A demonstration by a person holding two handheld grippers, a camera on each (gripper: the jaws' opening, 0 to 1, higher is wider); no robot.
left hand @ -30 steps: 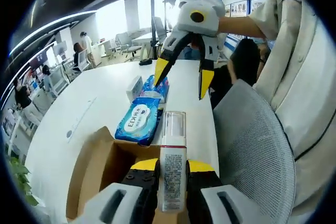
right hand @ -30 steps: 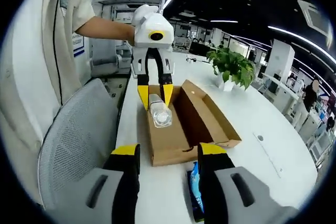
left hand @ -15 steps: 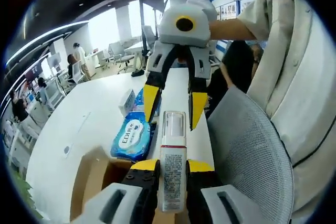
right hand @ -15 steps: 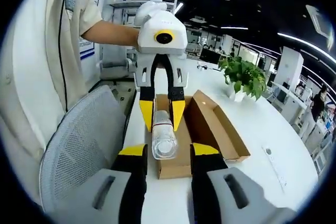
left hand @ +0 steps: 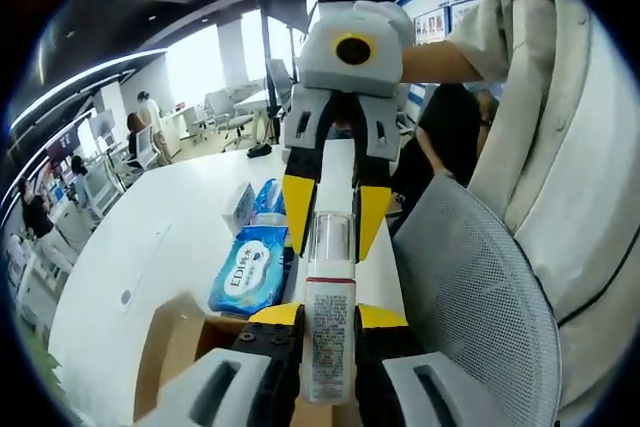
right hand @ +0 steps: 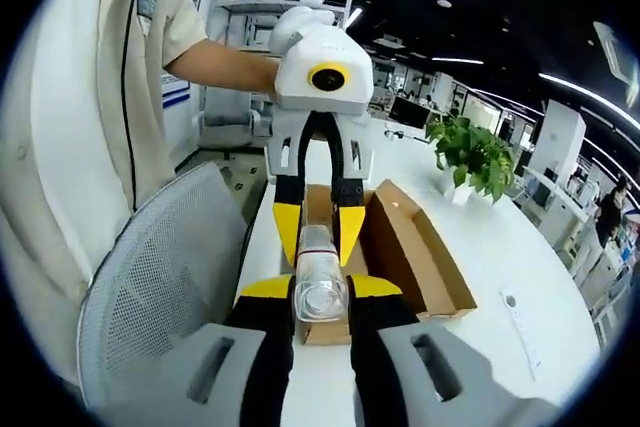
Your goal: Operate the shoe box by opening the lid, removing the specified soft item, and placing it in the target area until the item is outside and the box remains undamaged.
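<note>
A white bottle with a clear cap is held level above the table's edge between the two grippers. My left gripper is shut on its labelled body. My right gripper faces it, and its yellow fingertips press on both sides of the clear cap. In the right gripper view, the right gripper clamps the bottle's cap end, while the left gripper holds the far part. The open brown shoe box lies on the white table behind; its corner shows beside my left jaws.
A blue wet-wipe pack lies on the table, with another blue pack and a small white box behind it. A grey mesh chair stands against the table's edge. A potted plant stands farther along.
My right gripper has come closer and its jaws have shut on the bottle's cap end. The left gripper keeps its hold on the bottle.
</note>
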